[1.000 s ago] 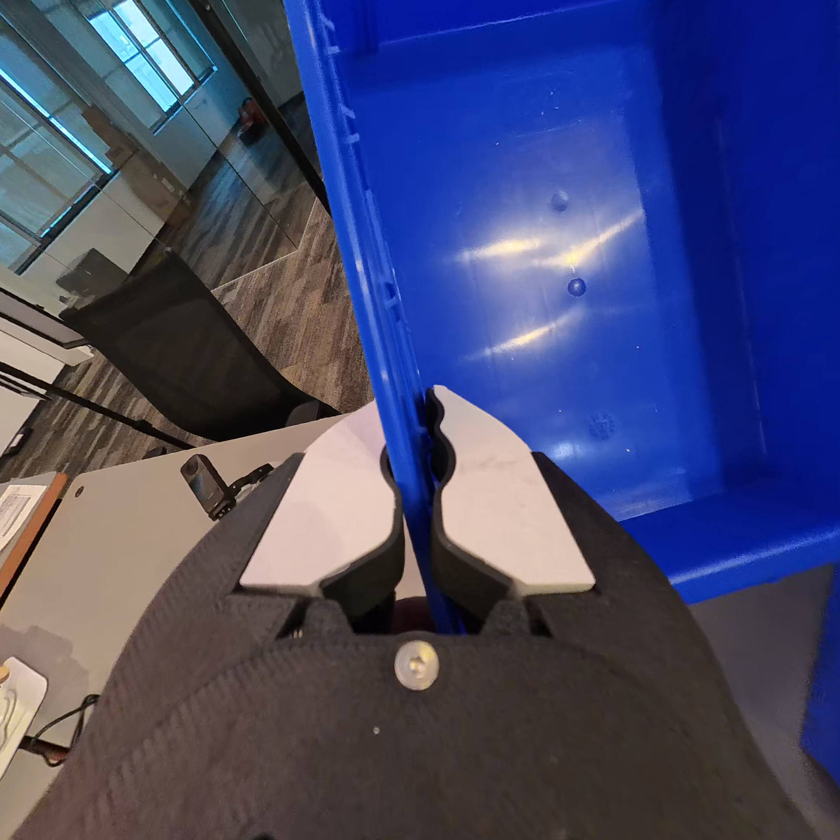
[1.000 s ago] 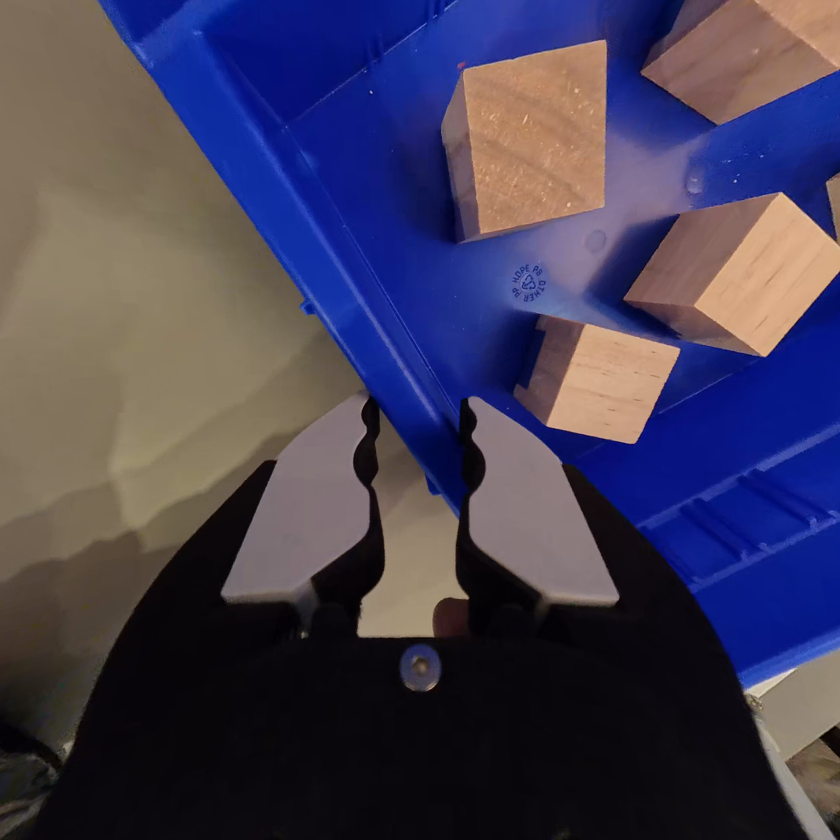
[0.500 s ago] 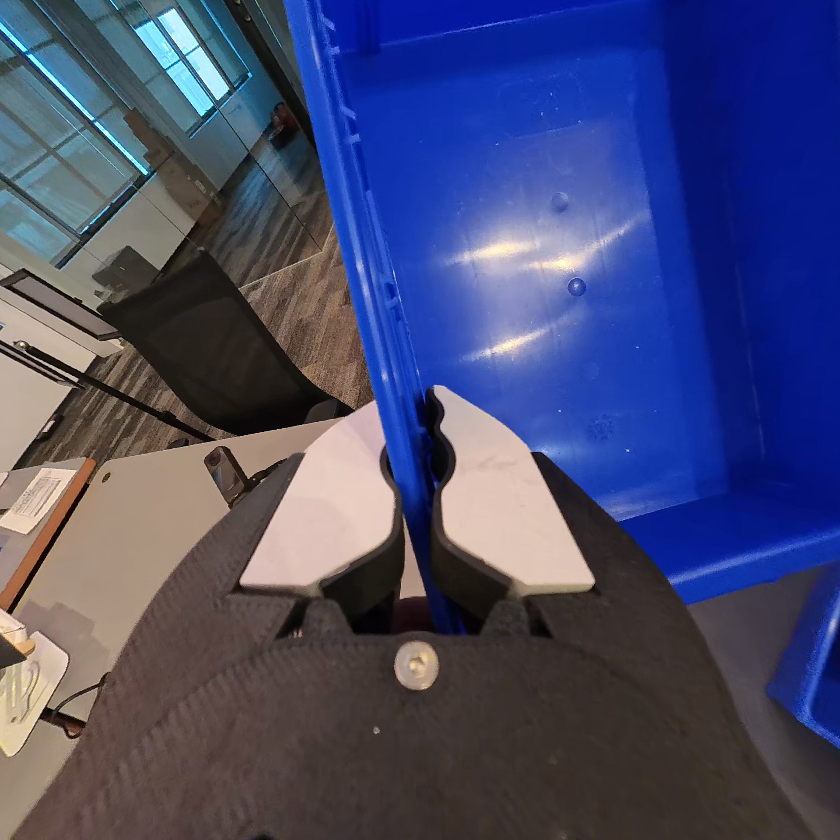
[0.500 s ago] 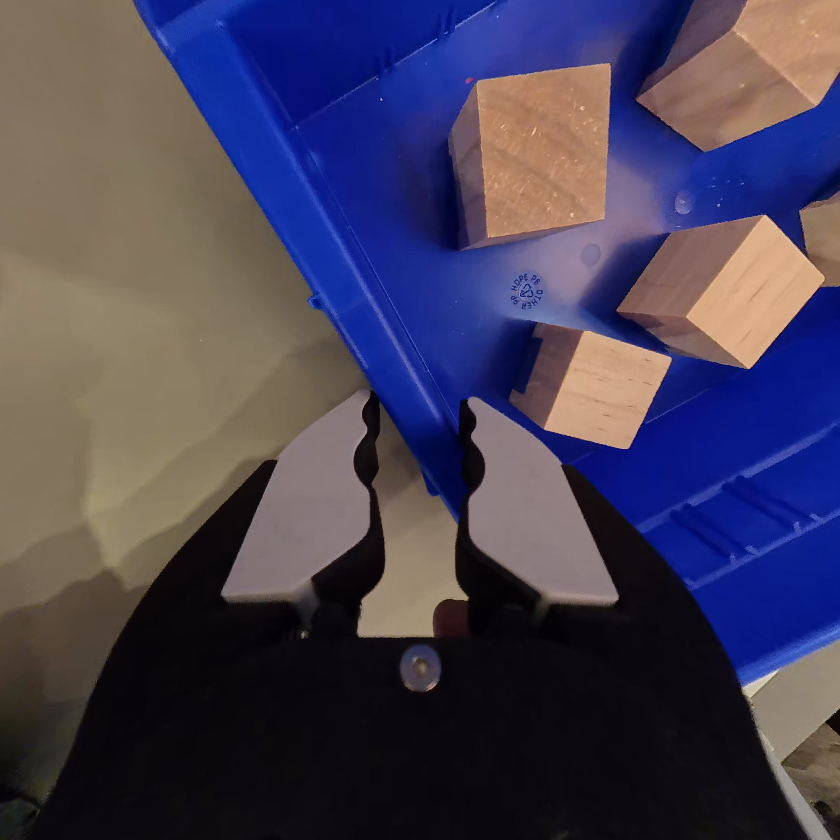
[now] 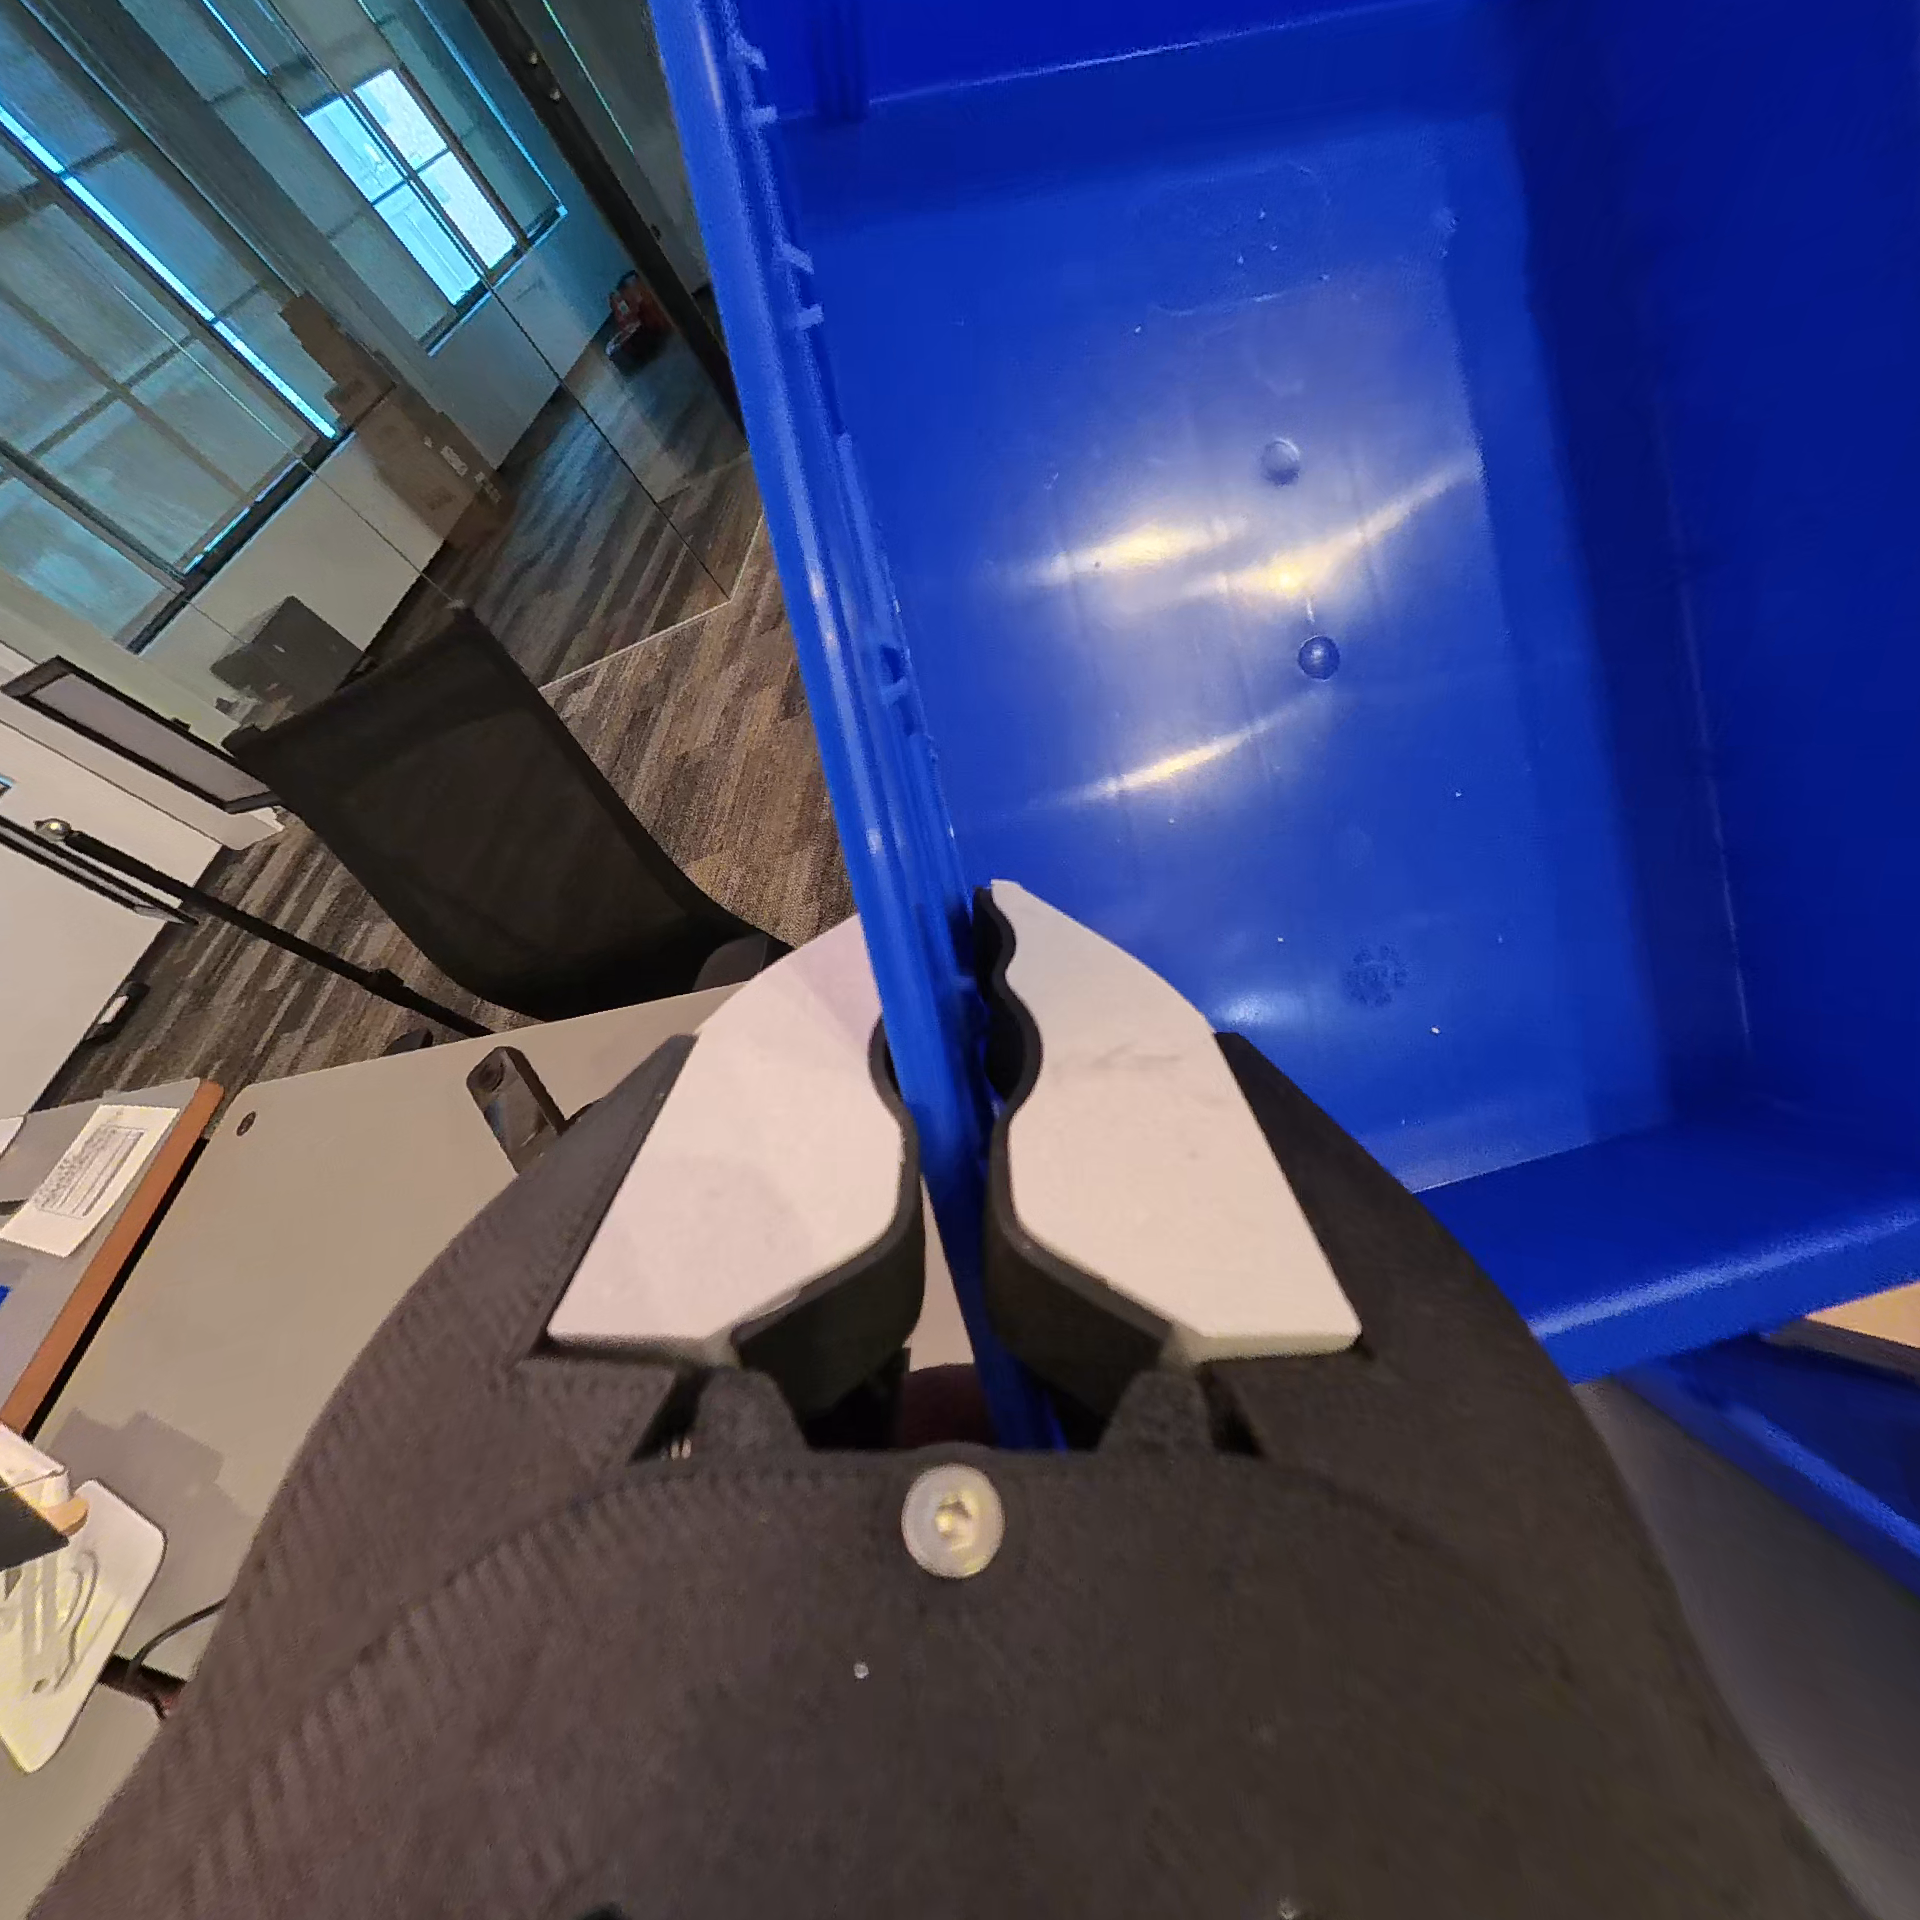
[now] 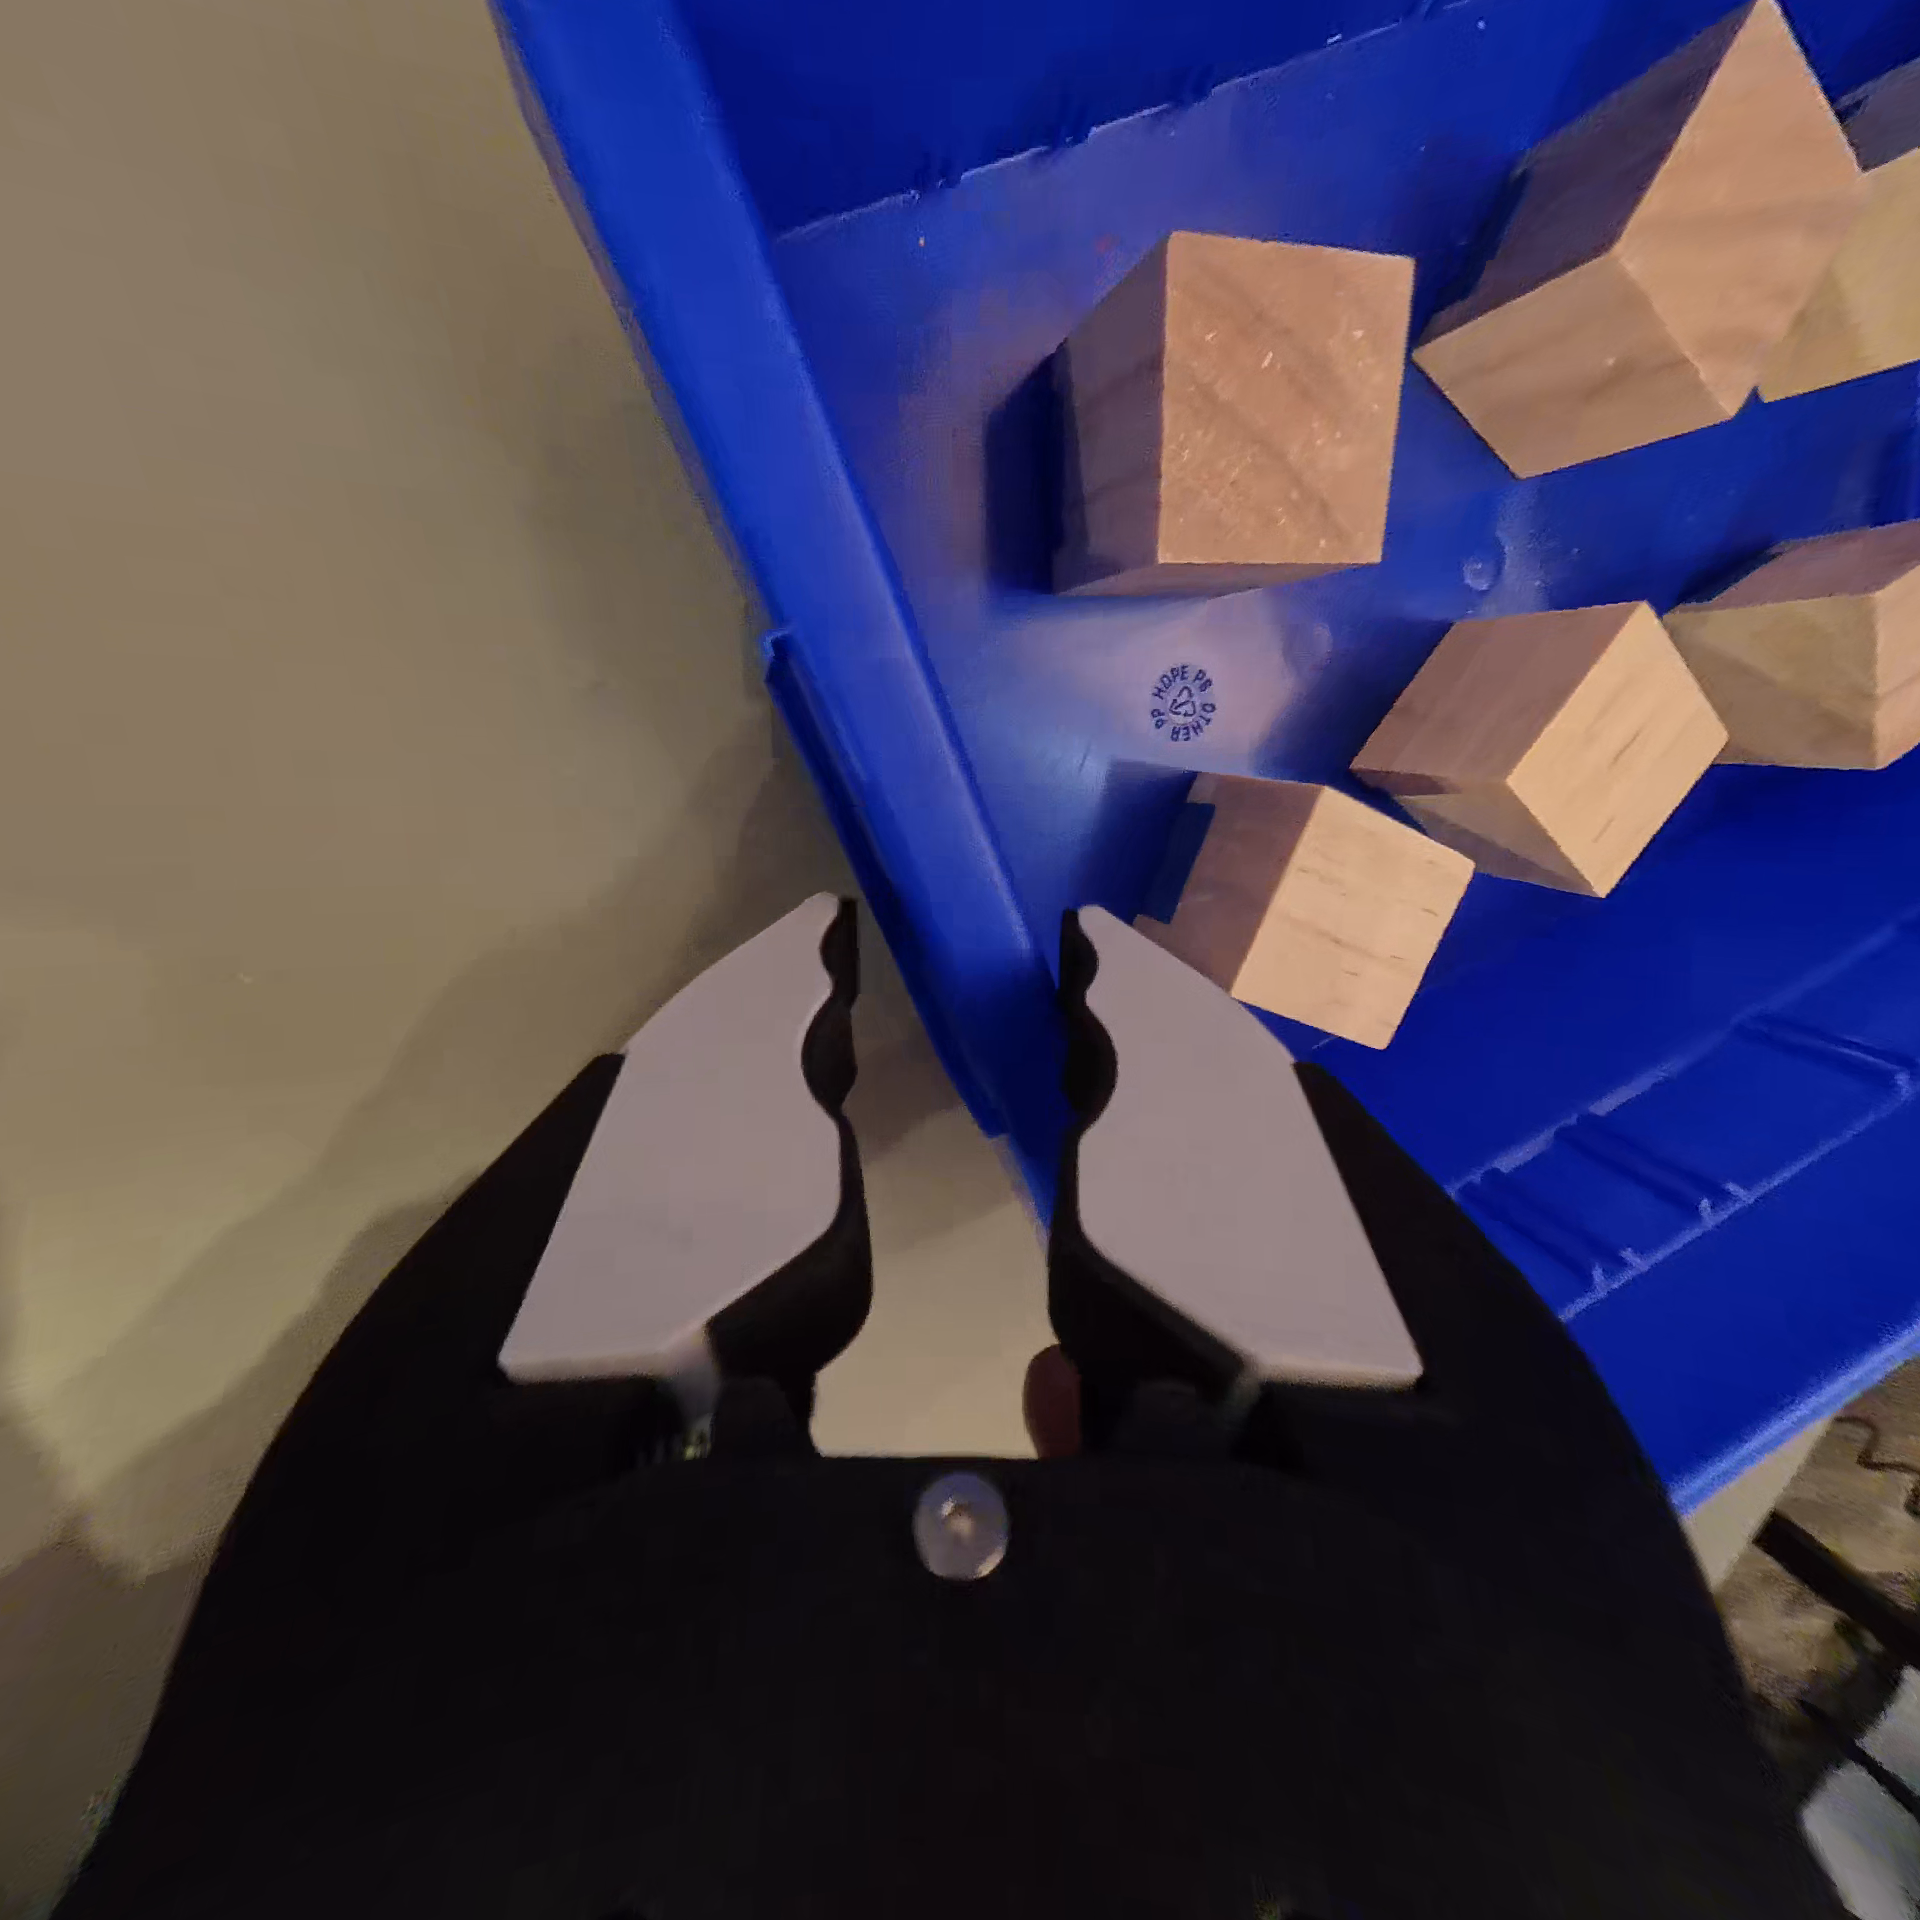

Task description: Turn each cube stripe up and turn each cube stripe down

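We see the left hand-held gripper (image 5: 961,997) pinching an empty blue bin's wall (image 5: 894,727); if it slips, that bin drops. The right hand-held gripper (image 6: 956,971) straddles the other bin's wall (image 6: 935,831), fingers spread, with a gap on its left side. The cubes (image 6: 1247,416) lie inside that bin and may slide if it is nudged.

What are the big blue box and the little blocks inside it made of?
The blue bin looks like shiny moulded plastic: smooth, glossy, with thin ribs along its wall. The cubes look like plain, unpainted wood: pale tan, with grain lines and a matte surface.
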`<state>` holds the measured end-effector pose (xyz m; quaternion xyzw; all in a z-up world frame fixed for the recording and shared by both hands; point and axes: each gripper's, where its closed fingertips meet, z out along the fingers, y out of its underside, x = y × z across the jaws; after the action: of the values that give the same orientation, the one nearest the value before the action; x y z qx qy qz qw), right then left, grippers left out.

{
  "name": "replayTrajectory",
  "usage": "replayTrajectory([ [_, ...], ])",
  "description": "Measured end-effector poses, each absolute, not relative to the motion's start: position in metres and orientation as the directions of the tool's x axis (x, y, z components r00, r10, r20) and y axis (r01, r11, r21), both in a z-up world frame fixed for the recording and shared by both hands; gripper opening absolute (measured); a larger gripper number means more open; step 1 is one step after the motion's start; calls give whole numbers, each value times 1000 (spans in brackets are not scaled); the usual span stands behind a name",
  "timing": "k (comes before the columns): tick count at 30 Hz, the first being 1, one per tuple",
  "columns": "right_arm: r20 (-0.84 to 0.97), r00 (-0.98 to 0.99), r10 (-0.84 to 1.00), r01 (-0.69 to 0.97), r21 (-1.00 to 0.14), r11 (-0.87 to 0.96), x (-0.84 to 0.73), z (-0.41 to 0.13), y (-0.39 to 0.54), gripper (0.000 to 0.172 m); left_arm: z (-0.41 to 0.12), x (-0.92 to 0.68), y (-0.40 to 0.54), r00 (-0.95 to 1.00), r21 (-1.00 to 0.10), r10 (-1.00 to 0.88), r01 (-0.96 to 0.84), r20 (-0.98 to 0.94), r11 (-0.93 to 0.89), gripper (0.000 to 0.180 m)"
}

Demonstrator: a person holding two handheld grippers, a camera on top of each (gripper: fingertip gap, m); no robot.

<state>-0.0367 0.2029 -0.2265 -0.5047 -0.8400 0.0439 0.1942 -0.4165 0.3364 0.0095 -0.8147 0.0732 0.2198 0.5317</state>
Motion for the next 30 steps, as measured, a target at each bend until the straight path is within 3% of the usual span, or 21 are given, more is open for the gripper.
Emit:
replayTrajectory([
  [3, 300, -448, 842, 817, -246, 522, -32, -224, 202, 50, 9, -413, 338, 889, -829, 108, -363, -445, -426, 6],
  [9, 322, -478, 818, 795, -237, 558, -28, -218, 202, 54, 9, -408, 340, 889, -827, 93, -372, -447, -423, 6],
  [21, 378, -367, 850, 803, -332, 495, -3, -161, 230, 44, 35, -368, 340, 918, -882, 50, -362, -393, -301, 6],
  [23, 382, -310, 871, 802, -386, 455, 2, -144, 238, 45, 47, -355, 336, 931, -905, 36, -344, -364, -251, 6],
  [26, 388, -151, 909, 747, -558, 362, -1, -102, 250, 50, 70, -329, 326, 937, -926, 20, -342, -349, -158, 6],
  [30, 302, 122, 945, 496, -844, 206, -11, -34, 265, 65, 104, -268, 311, 931, -930, 6, -366, -366, 18, 6],
])
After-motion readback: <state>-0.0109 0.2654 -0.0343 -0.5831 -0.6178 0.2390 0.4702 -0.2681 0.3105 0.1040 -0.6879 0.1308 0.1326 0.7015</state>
